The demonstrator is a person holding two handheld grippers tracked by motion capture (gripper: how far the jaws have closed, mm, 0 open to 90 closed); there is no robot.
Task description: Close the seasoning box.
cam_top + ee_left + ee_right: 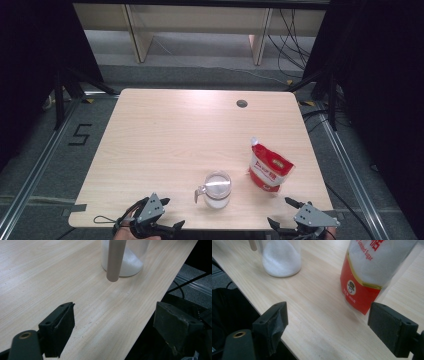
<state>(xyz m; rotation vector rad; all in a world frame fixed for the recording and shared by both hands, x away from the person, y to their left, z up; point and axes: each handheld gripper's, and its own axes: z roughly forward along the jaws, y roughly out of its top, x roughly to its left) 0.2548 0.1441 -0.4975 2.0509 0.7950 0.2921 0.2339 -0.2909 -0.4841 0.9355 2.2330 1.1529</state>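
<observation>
counter (165,145): we see a pale wood top, mostly bare, with a round cable hole (242,103) near its far edge; our two things sit toward the near right.
sugar pouch (269,166): red and white, spout at the top, standing upright near the right edge, well filled with white grains as the right gripper view shows; just beside the jar and apart from it.
glass jar (217,189): clear, with a handle on its left side and a layer of white sugar at the bottom; it stands near the front edge, between our two tools.
left hand-held gripper (162,221): jaws spread wide and empty, low at the front edge, left of the jar and facing its handle (115,260).
right hand-held gripper (285,217): jaws likewise spread and empty, at the front right corner, aimed at the pouch's lower part.
progress: we judge the work, likely pouring sugar into the jar, barely under way; neither thing is held, and the jar holds only a little.
left to do: grasp the pouch, steady the jar, tip and pour.
in the way: nothing lies between us and either thing; the pouch's closeness to the counter's right edge is the one risk.
</observation>
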